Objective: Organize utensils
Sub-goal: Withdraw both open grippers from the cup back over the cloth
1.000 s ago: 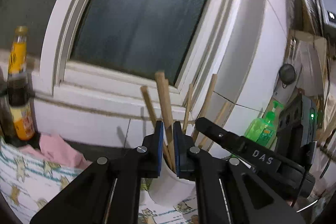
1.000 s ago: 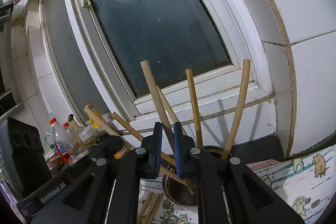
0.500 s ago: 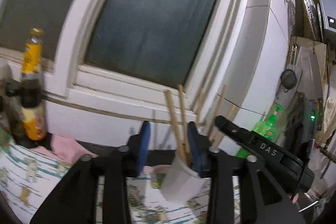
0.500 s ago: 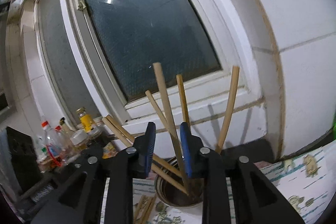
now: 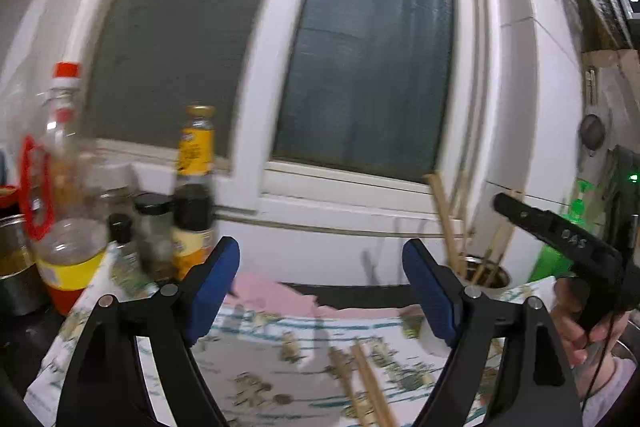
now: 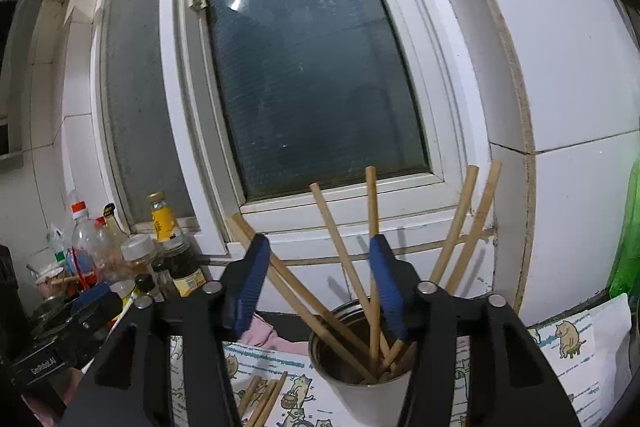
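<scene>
Release step: both grippers, left gripper (image 5: 320,287) and right gripper (image 6: 318,285), jaws opening, nothing gripped; chopsticks (image 6: 340,267) stand in cup (image 6: 360,393). Next, likely: fetch loose chopsticks (image 5: 368,383) off the mat.

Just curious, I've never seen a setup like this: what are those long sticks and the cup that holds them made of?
The chopsticks look like bamboo or light wood: pale tan, matte, with a straight, even grain. The cup appears white outside with a dark, shiny metallic inside, so probably painted or coated steel, though ceramic cannot be ruled out.
</scene>
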A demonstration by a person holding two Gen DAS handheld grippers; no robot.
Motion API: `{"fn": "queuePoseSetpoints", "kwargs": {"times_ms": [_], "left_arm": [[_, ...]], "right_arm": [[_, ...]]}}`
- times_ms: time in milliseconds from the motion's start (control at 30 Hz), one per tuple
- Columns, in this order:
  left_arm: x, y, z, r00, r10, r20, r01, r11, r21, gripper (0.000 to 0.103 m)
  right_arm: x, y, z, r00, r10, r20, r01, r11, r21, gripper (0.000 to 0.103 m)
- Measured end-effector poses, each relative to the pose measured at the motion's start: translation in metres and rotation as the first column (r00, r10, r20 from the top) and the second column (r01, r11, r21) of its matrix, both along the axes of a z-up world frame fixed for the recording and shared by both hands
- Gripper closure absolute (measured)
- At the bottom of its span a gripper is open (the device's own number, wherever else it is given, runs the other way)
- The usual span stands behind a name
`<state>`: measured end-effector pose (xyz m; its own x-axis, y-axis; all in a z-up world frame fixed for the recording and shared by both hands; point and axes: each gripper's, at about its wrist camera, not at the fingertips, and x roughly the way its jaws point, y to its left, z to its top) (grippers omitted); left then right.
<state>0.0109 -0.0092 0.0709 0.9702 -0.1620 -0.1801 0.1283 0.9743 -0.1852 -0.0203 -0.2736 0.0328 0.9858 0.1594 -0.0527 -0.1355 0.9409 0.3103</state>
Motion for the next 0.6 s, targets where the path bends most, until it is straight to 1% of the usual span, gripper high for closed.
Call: {"fn": "queuePoseSetpoints", "kwargs": {"times_ms": [33, 167, 267, 333, 400, 467, 533, 600], "left_arm": [[-0.003, 0.006, -0.002, 1.0, 0.009, 0.003, -0.009, 1.0, -0.003, 0.017], [-0.013, 0.021, -0.012, 0.997, 0.073, 0.032, -0.074, 0.997, 0.003, 0.009], [-0.014, 0.029, -0.022, 0.993, 0.118, 0.015, -0.118, 0.993, -0.027, 0.007], [-0.011, 0.028, -0.024, 0.991, 0.133, 0.006, -0.133, 0.991, 0.001, 0.007], [-0.011, 0.025, -0.025, 0.988, 0.151, 0.014, -0.151, 0.988, 0.024, 0.006], [-0.013, 0.021, -0.025, 0.987, 0.159, 0.023, -0.16, 0.986, 0.055, 0.0], [-0.014, 0.018, -0.027, 0.985, 0.172, 0.026, -0.174, 0.981, 0.08, 0.0], [-0.015, 0.015, -0.028, 0.985, 0.173, 0.026, -0.175, 0.98, 0.094, 0.0]], "right_arm": [[0.0, 0.002, 0.0, 1.0, 0.0, 0.001, 0.0, 1.0, -0.008, 0.046], [0.001, 0.011, -0.003, 1.0, 0.014, -0.002, -0.014, 1.0, -0.024, 0.038], [0.0, 0.018, -0.006, 1.0, 0.027, -0.011, -0.028, 0.999, -0.037, 0.034], [-0.002, 0.025, -0.008, 1.0, 0.025, -0.002, -0.025, 0.997, -0.073, 0.031], [-0.004, 0.031, -0.008, 1.0, 0.012, 0.011, -0.011, 0.994, -0.108, 0.03], [-0.007, 0.033, -0.01, 1.0, -0.006, 0.015, 0.008, 0.992, -0.128, 0.025], [-0.013, 0.034, -0.01, 0.999, -0.04, 0.015, 0.041, 0.989, -0.143, 0.025], [-0.02, 0.031, -0.01, 0.997, -0.071, -0.004, 0.07, 0.987, -0.142, 0.025]]}}
